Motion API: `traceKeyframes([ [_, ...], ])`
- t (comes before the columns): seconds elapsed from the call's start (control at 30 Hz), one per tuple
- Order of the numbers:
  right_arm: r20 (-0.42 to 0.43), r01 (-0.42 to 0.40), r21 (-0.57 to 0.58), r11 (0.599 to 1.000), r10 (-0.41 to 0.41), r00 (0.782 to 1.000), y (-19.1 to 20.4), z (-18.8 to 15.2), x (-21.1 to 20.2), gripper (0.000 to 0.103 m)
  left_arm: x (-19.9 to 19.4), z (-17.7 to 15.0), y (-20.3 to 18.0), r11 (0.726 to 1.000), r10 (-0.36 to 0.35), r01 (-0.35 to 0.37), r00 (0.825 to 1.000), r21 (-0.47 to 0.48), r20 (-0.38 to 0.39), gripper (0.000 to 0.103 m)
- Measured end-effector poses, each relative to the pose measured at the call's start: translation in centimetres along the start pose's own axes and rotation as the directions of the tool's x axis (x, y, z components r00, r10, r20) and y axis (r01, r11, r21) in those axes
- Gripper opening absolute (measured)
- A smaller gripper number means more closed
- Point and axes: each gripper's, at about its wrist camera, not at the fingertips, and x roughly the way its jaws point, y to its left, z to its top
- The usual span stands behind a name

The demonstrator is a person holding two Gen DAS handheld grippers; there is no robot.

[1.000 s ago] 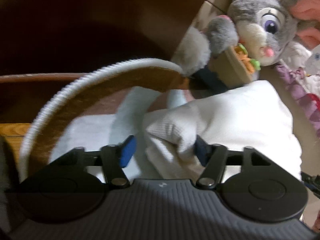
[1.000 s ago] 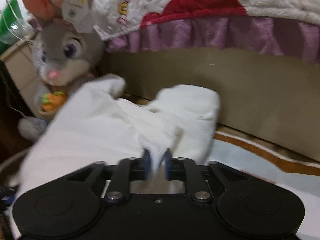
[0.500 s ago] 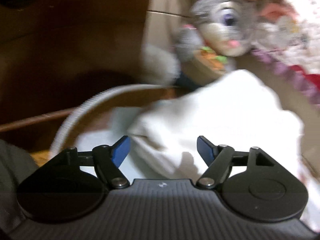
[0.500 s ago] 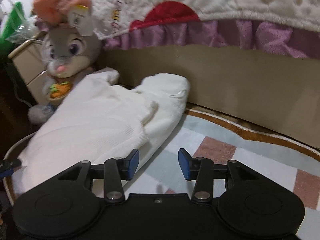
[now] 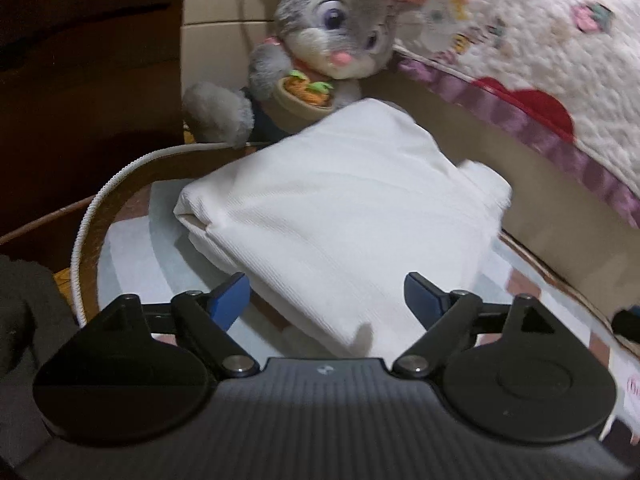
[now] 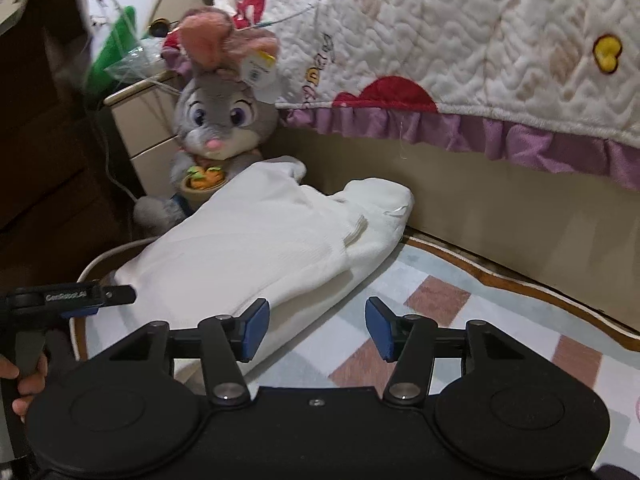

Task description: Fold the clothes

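A white folded garment (image 5: 332, 216) lies in a thick bundle on the patterned rug (image 6: 432, 288), its far end against the bed base. My left gripper (image 5: 327, 300) is open just above the bundle's near edge, holding nothing. In the right wrist view the same white garment (image 6: 256, 248) sits ahead and to the left. My right gripper (image 6: 317, 330) is open over the rug beside the bundle's near right edge, with nothing between its blue pads. The left gripper (image 6: 80, 298) shows at the left edge of that view, held by a hand (image 6: 24, 384).
A grey plush rabbit (image 6: 218, 128) with a carrot basket sits behind the garment. The bed base (image 6: 500, 204) and a quilted blanket (image 6: 480, 48) with a purple frill run along the right. A beige drawer unit (image 6: 144, 124) and dark wooden furniture (image 5: 88, 64) stand left.
My right gripper let go of the white cloth and opened, then both grippers drew back from the bundle. The garment now lies flatter and folded on the rug.
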Motion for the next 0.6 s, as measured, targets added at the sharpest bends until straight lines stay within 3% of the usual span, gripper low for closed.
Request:
traceKeyframes([
  [0.07,0.000,0.002,-0.012,1.000,-0.002,1.000,0.5,-0.7,-1.3,0.062,-1.5,-0.9,-0.8,0.999,-0.004,0.004,1.000,0.034,0.002,0.096],
  [0.23,-0.009,0.020,-0.039,0.999,-0.020,1.000,1.7,-2.4,-4.4,0.062,-5.6,-3.3,-2.5,0.992,-0.020,0.017,1.000,0.123,0.018,0.103],
  [0.3,-0.003,0.032,-0.011,0.999,-0.032,0.999,1.9,-3.0,-5.6,0.062,-7.3,-3.9,-3.4,0.991,-0.020,0.015,0.999,0.132,0.037,0.103],
  [0.4,-0.013,0.118,-0.034,0.992,-0.119,0.993,2.6,-4.1,-6.8,0.064,-9.0,-4.8,-4.7,0.987,-0.034,0.029,0.999,0.159,0.029,0.103],
  [0.47,-0.020,0.175,-0.059,0.983,-0.176,0.984,3.1,-5.1,-7.1,0.065,-9.6,-5.8,-5.2,0.984,-0.038,0.038,0.999,0.175,0.002,0.103],
  [0.6,-0.060,0.193,-0.047,0.980,-0.196,0.979,3.6,-6.7,-8.3,0.065,-10.8,-8.5,-5.3,0.985,-0.025,0.034,0.998,0.170,-0.059,0.103],
])
